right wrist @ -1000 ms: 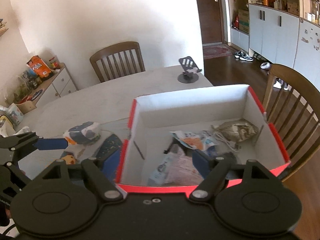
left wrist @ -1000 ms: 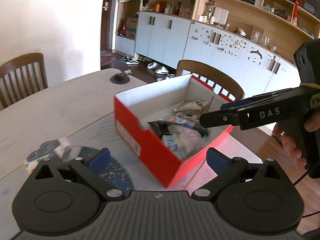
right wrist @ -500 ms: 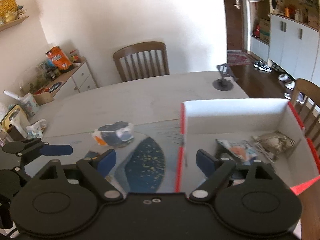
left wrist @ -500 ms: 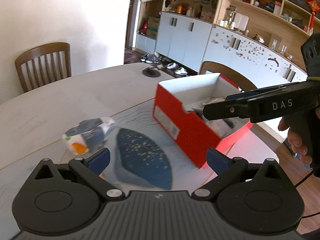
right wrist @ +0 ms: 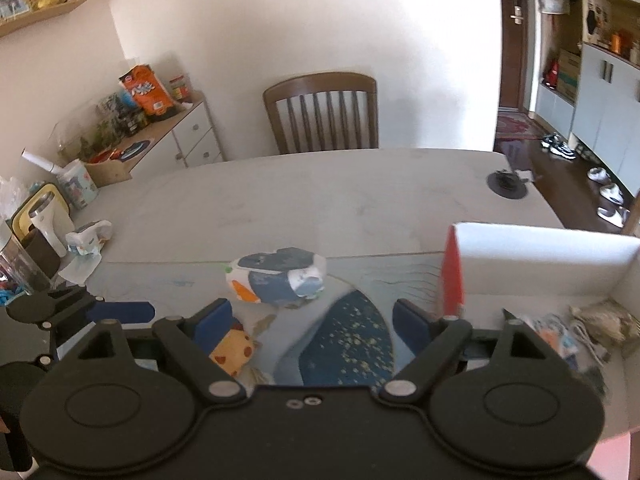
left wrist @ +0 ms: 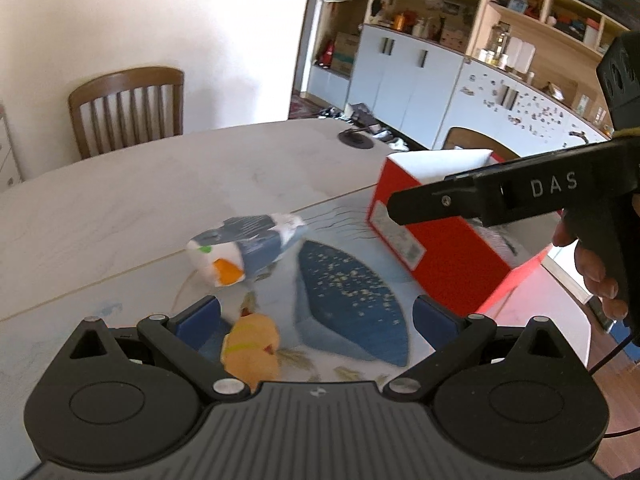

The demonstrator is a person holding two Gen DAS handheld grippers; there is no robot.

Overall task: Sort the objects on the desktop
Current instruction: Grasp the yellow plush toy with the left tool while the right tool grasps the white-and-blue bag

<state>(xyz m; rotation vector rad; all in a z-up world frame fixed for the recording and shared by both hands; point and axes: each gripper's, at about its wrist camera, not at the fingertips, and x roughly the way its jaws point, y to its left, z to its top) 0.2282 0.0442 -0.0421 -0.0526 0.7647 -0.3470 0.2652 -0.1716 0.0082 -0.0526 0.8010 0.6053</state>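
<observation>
Both my tongs, left gripper and right gripper, stand wide, empty. The crumpled blue-white plastic packet lies beside the red cardboard box; probably light, soft, slippery: pinch mid-body.

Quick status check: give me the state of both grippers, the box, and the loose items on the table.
Left gripper: open, empty.
Right gripper: open, empty.
Red cardboard box with white inside: lidless, holding packets.
Blue-and-white crumpled packet: lying on the mat, outside the box.
Small orange plush toy: lying on the mat, ungripped.
</observation>
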